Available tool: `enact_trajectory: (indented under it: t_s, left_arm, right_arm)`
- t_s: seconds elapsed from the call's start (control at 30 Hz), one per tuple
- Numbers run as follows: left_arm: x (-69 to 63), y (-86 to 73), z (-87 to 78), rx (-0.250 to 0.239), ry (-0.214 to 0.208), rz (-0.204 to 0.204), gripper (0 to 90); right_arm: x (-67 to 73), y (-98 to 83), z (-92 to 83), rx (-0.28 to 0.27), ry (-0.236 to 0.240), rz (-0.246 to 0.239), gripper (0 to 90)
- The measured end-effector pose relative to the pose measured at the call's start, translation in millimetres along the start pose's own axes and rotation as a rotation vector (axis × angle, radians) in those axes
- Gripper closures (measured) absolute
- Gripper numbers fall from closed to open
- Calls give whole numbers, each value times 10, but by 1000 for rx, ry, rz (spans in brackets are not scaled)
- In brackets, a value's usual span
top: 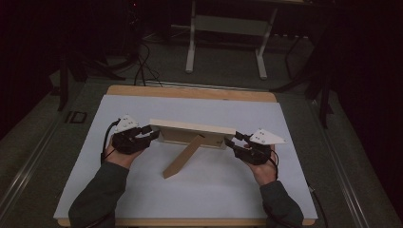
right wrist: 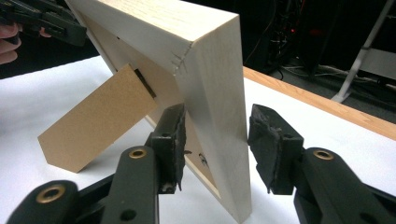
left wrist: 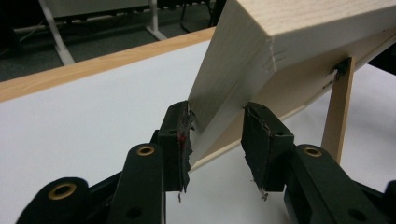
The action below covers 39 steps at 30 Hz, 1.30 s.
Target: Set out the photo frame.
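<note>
A light wooden picture frame [top: 192, 127] stands on the white table sheet [top: 204, 190], its back toward me, propped on a brown easel leg [top: 183, 156]. My left gripper [top: 153, 133] is at the frame's left end. In the left gripper view both pads press the frame [left wrist: 243, 46] at its lower corner, and my left gripper [left wrist: 215, 140] is shut on it. My right gripper [top: 231, 140] straddles the right end. In the right gripper view my right gripper [right wrist: 215, 140] has one pad against the back of the frame [right wrist: 210, 70] and the other a sliver off its front.
The sheet lies on a wooden table [top: 190, 91] whose far edge shows behind the frame. Beyond it on the dark floor stand white desk legs [top: 191, 52] and cables [top: 142, 66]. In the right gripper view the easel leg [right wrist: 93, 126] slants toward me.
</note>
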State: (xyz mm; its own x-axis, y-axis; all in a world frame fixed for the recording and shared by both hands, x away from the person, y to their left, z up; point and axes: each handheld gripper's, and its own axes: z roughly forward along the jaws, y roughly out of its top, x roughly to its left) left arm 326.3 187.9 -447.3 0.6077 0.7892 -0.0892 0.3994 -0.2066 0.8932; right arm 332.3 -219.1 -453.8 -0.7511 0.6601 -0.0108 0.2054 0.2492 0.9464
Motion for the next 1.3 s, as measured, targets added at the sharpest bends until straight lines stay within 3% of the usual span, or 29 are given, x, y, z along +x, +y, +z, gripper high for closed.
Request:
enact_trajectory:
  t_s: [0.73, 1.3]
  left_arm:
    - [31, 46, 68, -6, 19, 5, 622]
    - [119, 104, 183, 4, 30, -36, 652]
  right_arm:
    - [23, 22, 2, 15, -15, -35, 590]
    - [122, 34, -1, 22, -1, -69, 605]
